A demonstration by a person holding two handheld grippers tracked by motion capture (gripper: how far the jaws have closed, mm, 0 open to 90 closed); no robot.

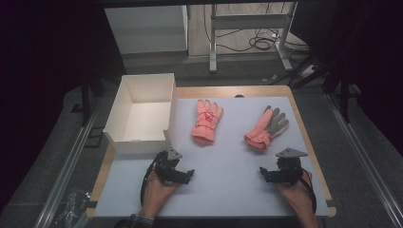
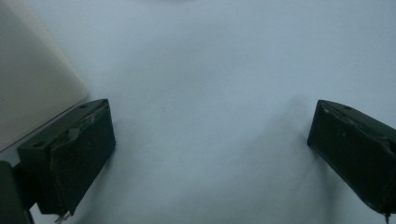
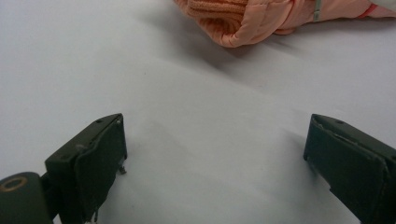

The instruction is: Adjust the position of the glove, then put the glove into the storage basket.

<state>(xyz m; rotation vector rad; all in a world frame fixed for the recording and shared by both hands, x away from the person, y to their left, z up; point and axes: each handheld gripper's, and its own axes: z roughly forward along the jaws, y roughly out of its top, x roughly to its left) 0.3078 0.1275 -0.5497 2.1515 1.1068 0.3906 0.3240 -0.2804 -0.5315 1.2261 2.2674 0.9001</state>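
Both the left gripper (image 1: 189, 175) and the right gripper (image 1: 264, 174) rest low over the white mat (image 1: 228, 156), jaws spread wide and empty. Ahead of each lies an orange glove: the left glove (image 1: 207, 121) and the right glove (image 1: 266, 129). Beyond the left gripper stands the white box (image 1: 124, 137), empty. Nothing is picked up yet; likely both gloves remain to be boxed.
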